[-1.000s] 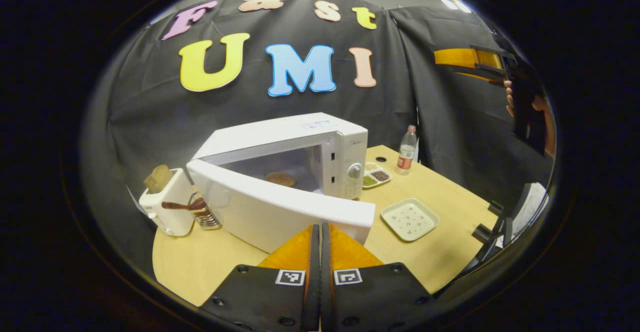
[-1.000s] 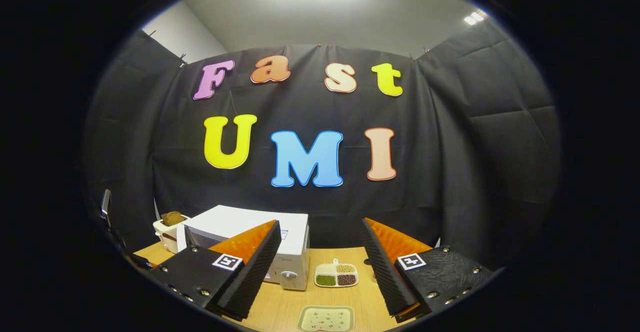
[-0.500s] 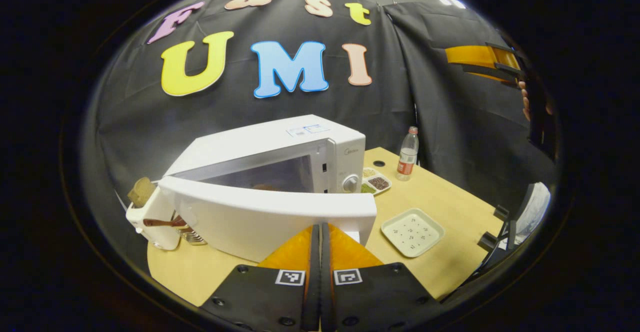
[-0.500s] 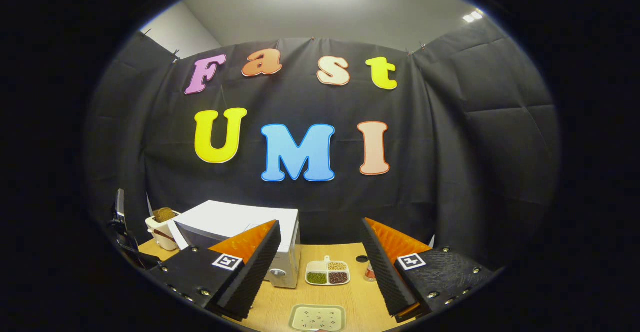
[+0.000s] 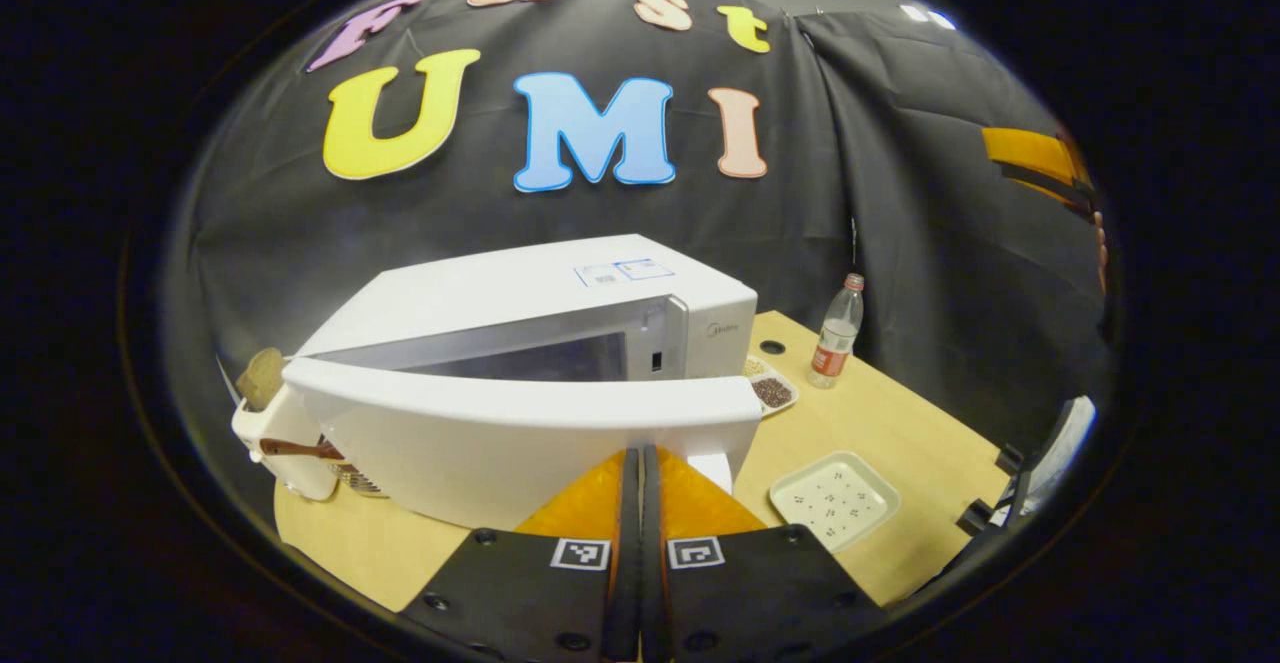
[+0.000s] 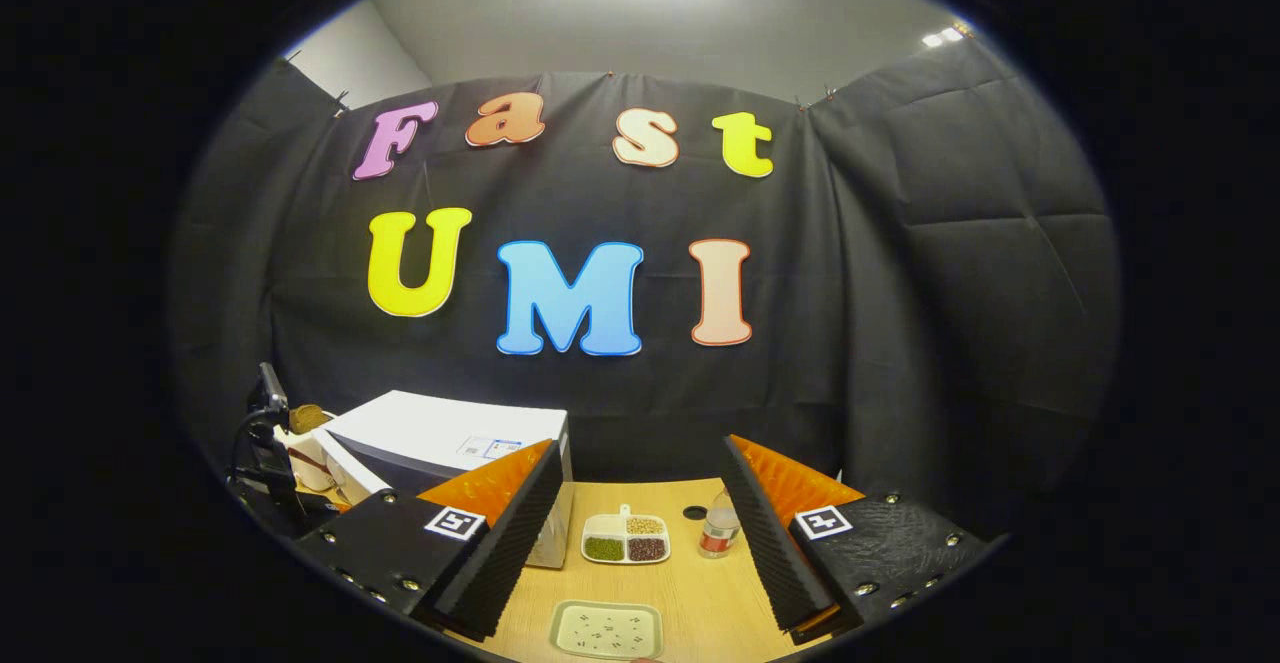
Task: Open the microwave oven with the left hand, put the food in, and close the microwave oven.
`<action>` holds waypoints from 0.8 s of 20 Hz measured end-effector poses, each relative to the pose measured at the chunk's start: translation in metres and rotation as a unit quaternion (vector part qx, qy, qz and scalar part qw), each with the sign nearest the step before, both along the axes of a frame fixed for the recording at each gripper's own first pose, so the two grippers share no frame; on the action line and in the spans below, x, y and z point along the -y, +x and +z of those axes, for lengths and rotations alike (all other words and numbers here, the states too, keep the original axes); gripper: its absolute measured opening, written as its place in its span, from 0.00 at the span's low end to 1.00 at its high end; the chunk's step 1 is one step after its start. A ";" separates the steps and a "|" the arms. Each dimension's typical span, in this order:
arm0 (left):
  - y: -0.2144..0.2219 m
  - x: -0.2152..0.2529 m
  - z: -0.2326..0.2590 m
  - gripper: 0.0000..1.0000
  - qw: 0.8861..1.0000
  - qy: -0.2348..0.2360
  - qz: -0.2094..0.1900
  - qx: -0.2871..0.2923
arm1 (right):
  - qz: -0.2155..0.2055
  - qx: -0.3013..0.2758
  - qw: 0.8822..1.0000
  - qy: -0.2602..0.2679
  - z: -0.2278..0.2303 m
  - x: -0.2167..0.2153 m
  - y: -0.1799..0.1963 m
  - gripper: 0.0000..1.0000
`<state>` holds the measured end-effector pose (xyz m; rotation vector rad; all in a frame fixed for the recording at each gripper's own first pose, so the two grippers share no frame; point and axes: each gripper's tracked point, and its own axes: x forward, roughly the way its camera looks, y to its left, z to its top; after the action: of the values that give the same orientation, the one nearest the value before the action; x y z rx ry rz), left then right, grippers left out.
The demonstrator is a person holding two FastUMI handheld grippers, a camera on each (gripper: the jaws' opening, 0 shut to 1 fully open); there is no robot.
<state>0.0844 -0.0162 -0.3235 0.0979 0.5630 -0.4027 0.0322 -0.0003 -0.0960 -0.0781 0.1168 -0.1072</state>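
The white microwave [image 5: 520, 288] stands mid-table, and its door [image 5: 500, 433] is swung most of the way toward the front, leaving a narrow gap. The door hides the inside, so the food cannot be seen. My left gripper [image 5: 640, 455] is shut with nothing between its fingers, and its tips rest against the door's outer face near the free edge. My right gripper [image 6: 640, 478] is open and empty, held high above the table's right side, with the microwave [image 6: 450, 433] to its lower left. It also appears at the far right of the left gripper view as the right gripper [image 5: 1040, 168].
A toaster [image 5: 275, 423] with bread stands left of the microwave. A sectioned dish of beans [image 6: 626, 539], a drink bottle [image 6: 715, 528] and a speckled white plate [image 6: 605, 629] lie on the wooden table [image 5: 900, 413] to the microwave's right.
The microwave door has swung steadily toward shut with my left gripper following behind it, and the food inside has gone out of sight. The right gripper stayed open and drifted slightly.
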 end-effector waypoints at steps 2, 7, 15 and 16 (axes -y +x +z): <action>0.008 0.004 -0.001 0.07 1.000 0.003 0.003 0.006 | -0.004 -0.004 1.000 -0.001 -0.001 0.006 0.000 0.97; 0.028 0.008 -0.003 0.07 1.000 0.002 0.021 0.007 | -0.006 -0.005 1.000 -0.002 0.000 0.011 -0.001 0.97; 0.055 0.014 -0.009 0.07 0.998 -0.025 0.049 -0.009 | -0.020 -0.009 1.000 0.012 -0.005 0.023 0.001 0.97; 0.059 0.016 -0.011 0.07 0.998 -0.025 0.048 -0.008 | -0.021 -0.010 1.000 0.013 -0.006 0.024 0.001 0.97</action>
<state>0.1434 -0.0325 -0.3342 0.0194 0.5707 -0.3231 0.0333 -0.0246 -0.1023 -0.0499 0.1393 -0.1471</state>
